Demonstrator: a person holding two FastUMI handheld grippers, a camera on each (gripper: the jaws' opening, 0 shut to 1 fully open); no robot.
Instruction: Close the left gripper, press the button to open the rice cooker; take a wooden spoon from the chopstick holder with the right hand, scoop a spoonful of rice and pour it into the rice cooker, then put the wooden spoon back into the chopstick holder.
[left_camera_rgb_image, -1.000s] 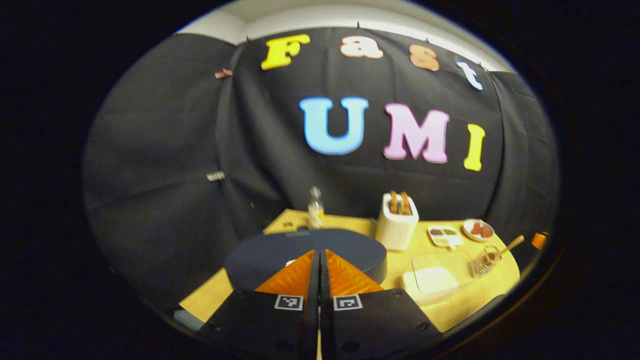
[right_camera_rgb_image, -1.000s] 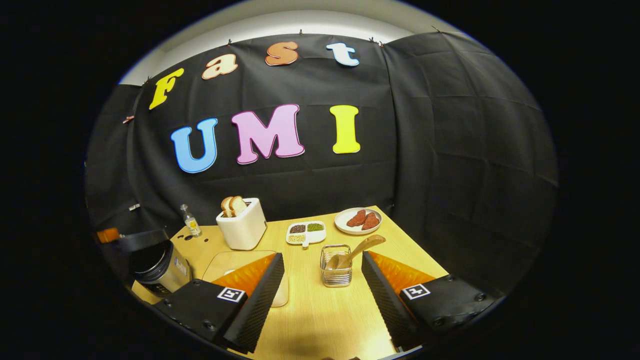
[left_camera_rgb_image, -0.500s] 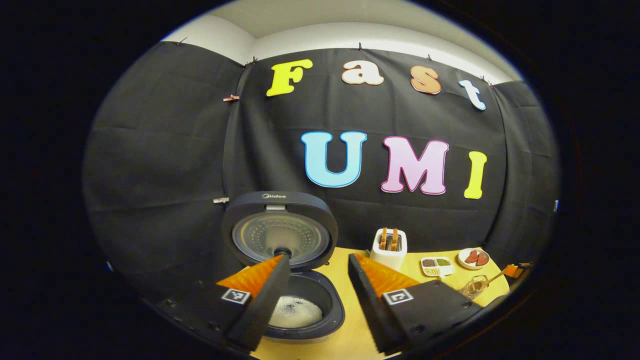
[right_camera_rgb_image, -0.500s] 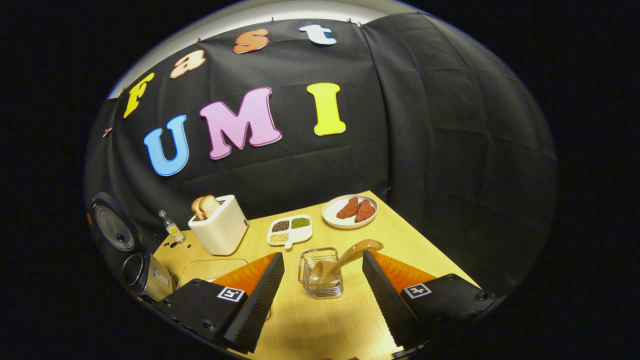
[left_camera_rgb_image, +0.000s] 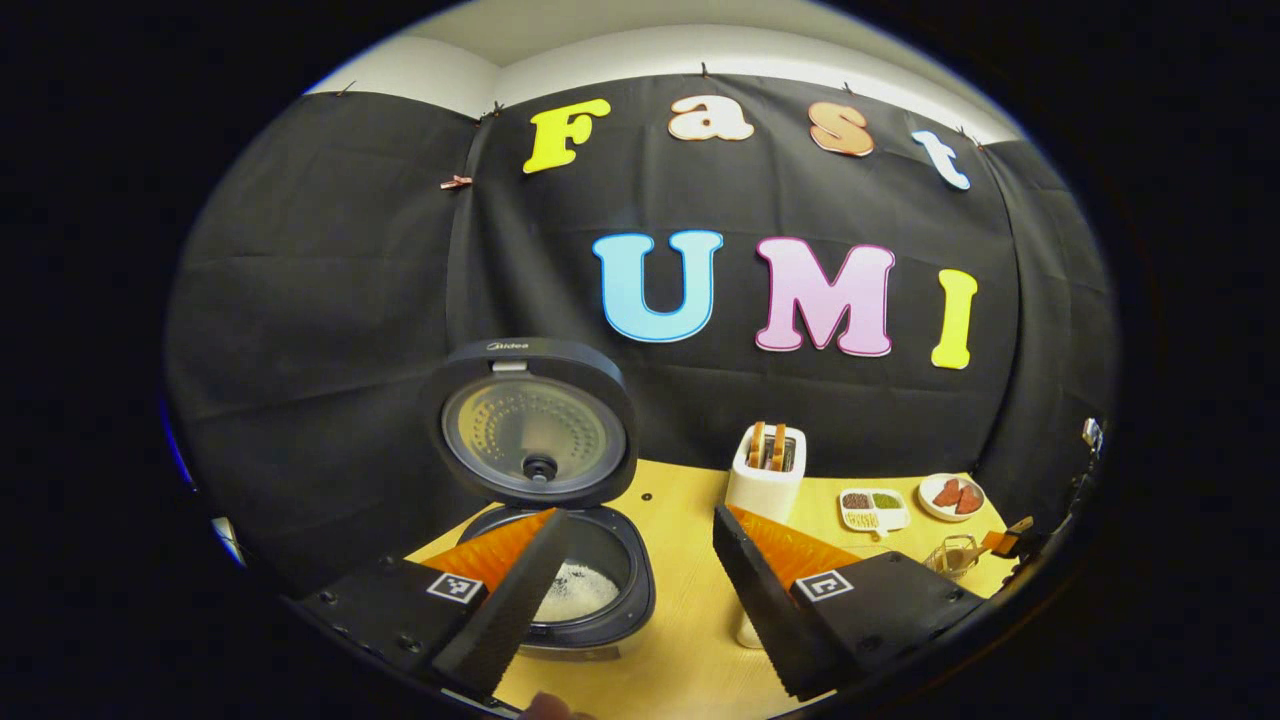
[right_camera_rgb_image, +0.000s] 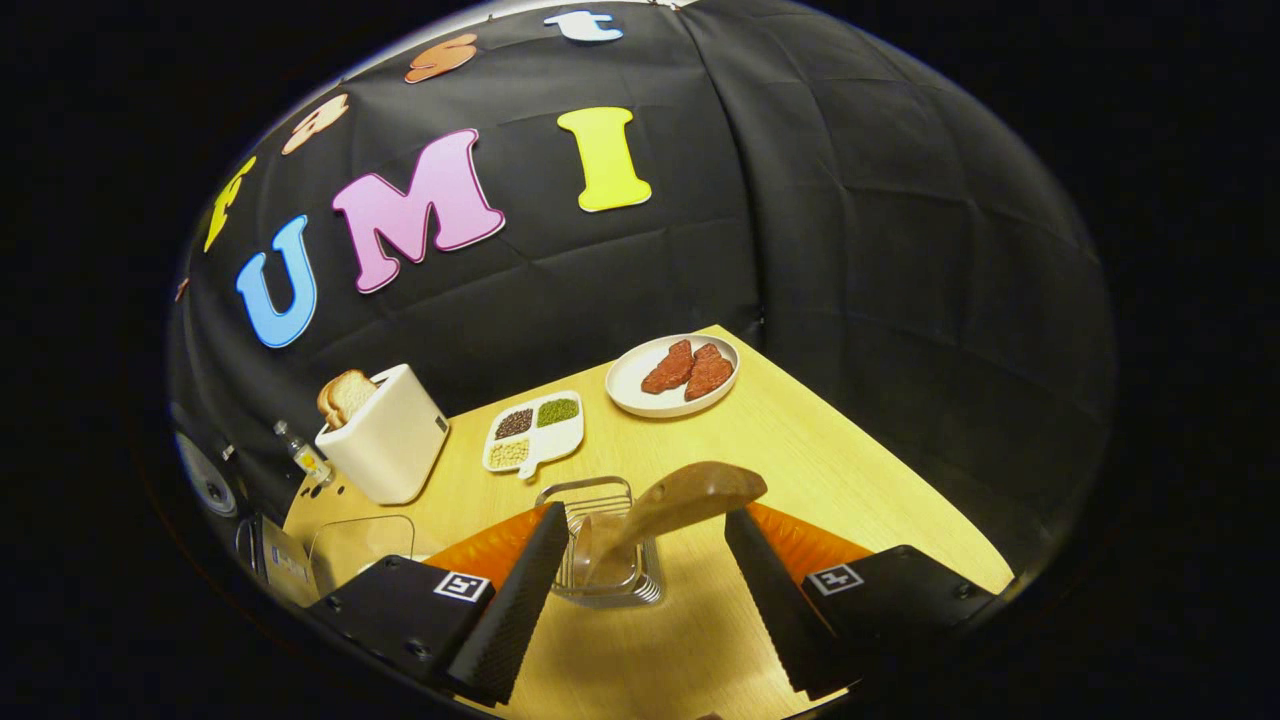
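The dark rice cooker stands with its lid raised upright, and white grains show in the pot. My left gripper is open, just in front of the cooker and apart from it. In the right gripper view, the wooden spoon leans in the wire chopstick holder. My right gripper is open, with the spoon's handle between its fingers and untouched. The clear rice container lies left of the holder. The holder sits at the far right in the left gripper view.
On the wooden table stand a white toaster with bread, a divided tray of beans, a plate of red meat slices and a small bottle. The toaster stands right of the cooker.
My left gripper went from shut over the closed lid to open and drew back as the lid swung up. My right gripper moved forward and down over the spoon's handle.
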